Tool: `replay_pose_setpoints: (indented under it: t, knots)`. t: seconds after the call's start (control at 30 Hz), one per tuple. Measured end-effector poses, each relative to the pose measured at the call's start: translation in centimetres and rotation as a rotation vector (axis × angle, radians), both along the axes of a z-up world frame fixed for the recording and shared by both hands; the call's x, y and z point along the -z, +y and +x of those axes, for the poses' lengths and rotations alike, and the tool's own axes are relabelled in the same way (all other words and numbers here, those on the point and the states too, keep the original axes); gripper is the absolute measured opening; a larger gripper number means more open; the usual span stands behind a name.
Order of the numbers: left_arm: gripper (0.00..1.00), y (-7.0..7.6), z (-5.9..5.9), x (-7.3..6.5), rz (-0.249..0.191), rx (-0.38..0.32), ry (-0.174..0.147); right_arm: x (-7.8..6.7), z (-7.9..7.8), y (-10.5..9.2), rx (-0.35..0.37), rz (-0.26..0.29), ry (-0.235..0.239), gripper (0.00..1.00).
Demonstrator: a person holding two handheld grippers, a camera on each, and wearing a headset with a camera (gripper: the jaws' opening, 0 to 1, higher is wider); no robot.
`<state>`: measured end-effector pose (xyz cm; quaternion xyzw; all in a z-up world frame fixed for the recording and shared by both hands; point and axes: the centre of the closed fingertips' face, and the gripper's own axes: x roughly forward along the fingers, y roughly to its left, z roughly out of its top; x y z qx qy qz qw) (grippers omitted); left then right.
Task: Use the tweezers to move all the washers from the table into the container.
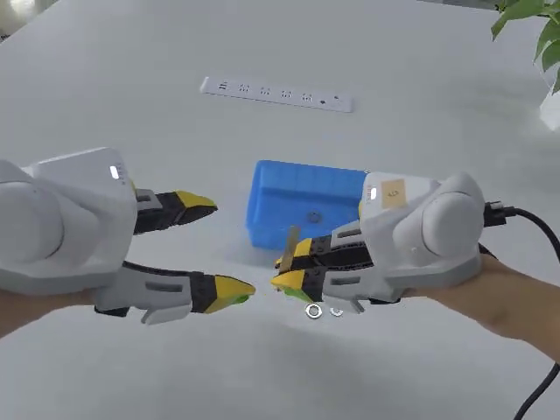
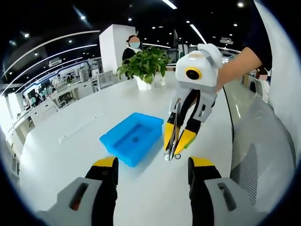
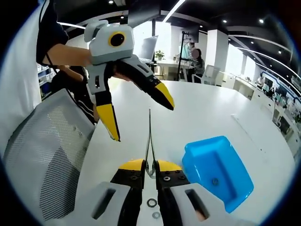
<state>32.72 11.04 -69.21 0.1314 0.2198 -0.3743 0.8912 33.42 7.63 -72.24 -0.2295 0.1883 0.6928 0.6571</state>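
While clamped (tweezers [image 3: 149, 136]), right gripper [image 2: 177, 140] slants.

One washer [image 1: 338, 311]: half hidden under right claw [image 1: 284, 269]; plant [image 1: 535, 26]: cut by far-right edge; small item [image 1: 313, 217] in container [image 1: 262, 210]: too small to identify.

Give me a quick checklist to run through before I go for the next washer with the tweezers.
1. tweezers clamped in the right tool: ok.
2. left tool open, apart from the tweezers: ok.
3. container upright, top open: ok.
4. Two washers on the table beside the right tool, free to pick: ok.
5. Tweezers' tips lined up on one of the washers: cannot tell.
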Motion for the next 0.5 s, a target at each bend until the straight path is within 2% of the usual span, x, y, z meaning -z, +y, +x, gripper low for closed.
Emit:
replay_pose_setpoints:
  t: [0.2, 0.27, 0.37, 0.5]
  knots:
    - [0.72, 0.6, -1.1, 0.4, -0.003, -0.019, 0.014, -2.1, 0.6, -0.4, 0.015, 0.016, -0.005, 0.1]
    - [0.74, 0.8, -1.2, 0.4, -0.008, -0.032, 0.013, -2.6, 0.9, -0.5, 0.027, 0.026, -0.003, 0.1]
    - [0.76, 1.1, -1.3, 0.4, -0.041, -0.054, 0.022, -3.4, 1.7, -0.8, 0.043, 0.029, -0.007, 0.1]
    - [0.84, 1.5, -1.0, 0.8, -0.026, -0.081, 0.018, -4.4, 2.7, -1.0, 0.06, 0.035, -0.022, 0.1]
